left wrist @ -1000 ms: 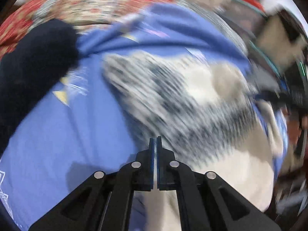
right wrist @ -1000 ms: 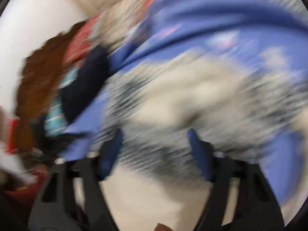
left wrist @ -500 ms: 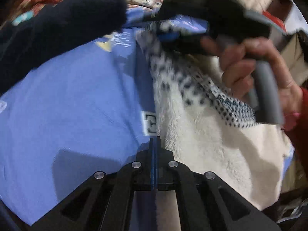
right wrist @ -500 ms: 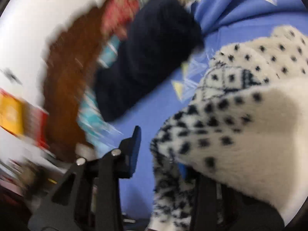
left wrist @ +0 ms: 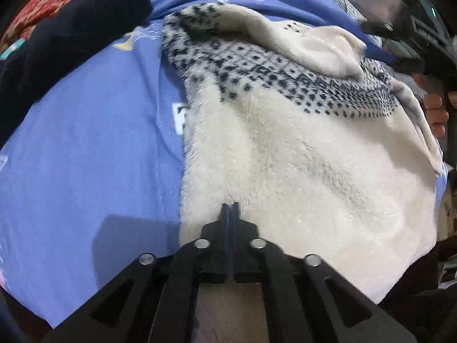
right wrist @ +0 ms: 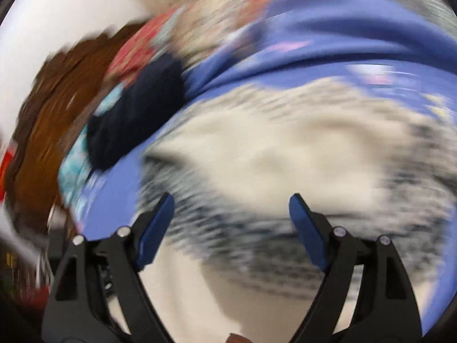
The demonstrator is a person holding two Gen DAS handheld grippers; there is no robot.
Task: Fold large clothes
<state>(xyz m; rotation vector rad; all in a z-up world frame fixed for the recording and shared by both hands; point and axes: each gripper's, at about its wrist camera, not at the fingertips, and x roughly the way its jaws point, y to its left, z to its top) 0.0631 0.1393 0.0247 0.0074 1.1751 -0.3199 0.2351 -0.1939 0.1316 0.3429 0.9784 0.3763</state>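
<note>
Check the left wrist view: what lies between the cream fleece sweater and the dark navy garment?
Only bare blue sheet separates the sweater from the navy garment.

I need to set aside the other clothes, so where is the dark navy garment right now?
In the left wrist view the dark navy garment lies at the upper left on the blue sheet, left of the cream fleece sweater, beside the red patterned cloth.

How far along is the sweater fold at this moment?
Done: one sleeve lies folded across the cream sweater, which is spread on the blue sheet. In hand: the left tongs are shut at the sweater's near edge; the right tongs hang open above it, view blurred. Left: the body is still unfolded.
</note>
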